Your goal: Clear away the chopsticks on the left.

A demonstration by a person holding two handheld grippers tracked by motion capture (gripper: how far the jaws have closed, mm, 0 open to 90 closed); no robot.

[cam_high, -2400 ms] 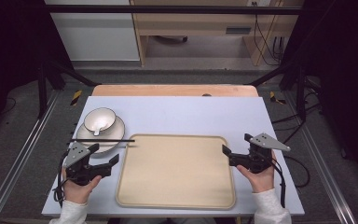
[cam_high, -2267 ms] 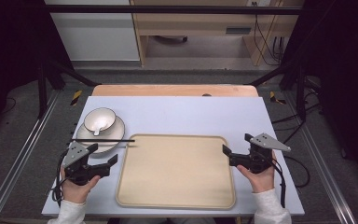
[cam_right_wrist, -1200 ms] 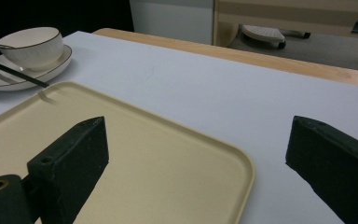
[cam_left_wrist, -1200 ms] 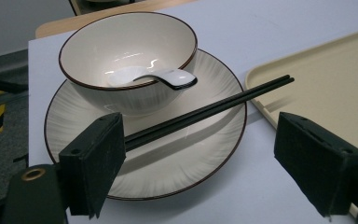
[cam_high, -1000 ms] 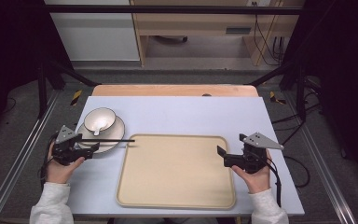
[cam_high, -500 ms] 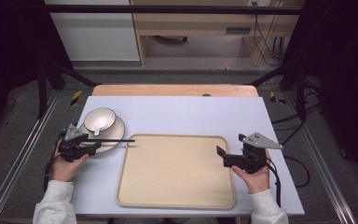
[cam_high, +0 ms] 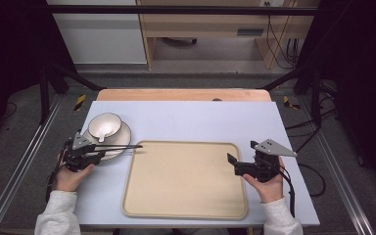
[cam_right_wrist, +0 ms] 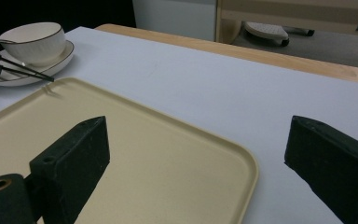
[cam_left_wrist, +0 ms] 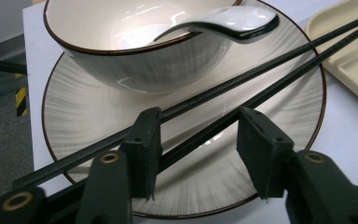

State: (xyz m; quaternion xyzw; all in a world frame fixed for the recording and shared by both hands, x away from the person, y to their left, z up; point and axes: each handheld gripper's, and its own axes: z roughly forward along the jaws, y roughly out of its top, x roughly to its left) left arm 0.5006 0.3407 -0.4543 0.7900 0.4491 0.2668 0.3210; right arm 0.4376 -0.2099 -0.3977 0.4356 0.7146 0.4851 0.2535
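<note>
The left gripper [cam_high: 94, 154] is held low at the near edge of the plate [cam_left_wrist: 279, 100], pointed toward the tray [cam_high: 186, 180]. Its jaws have just been closing; one of the black chopsticks [cam_left_wrist: 242, 84] is seen between the pads, not yet pinched. The bowl [cam_left_wrist: 140, 51] with a spoon [cam_left_wrist: 228, 21] is set on the plate. The right gripper [cam_high: 239, 165] is held level at the tray's right edge, jaws wide apart

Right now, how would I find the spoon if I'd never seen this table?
Look at the white table and go to the round striped plate at its left side, beside the big beige tray. A bowl sits on that plate. The spoon lies in the bowl, white and curved, unlike the thin black chopsticks lying across the plate.
</note>
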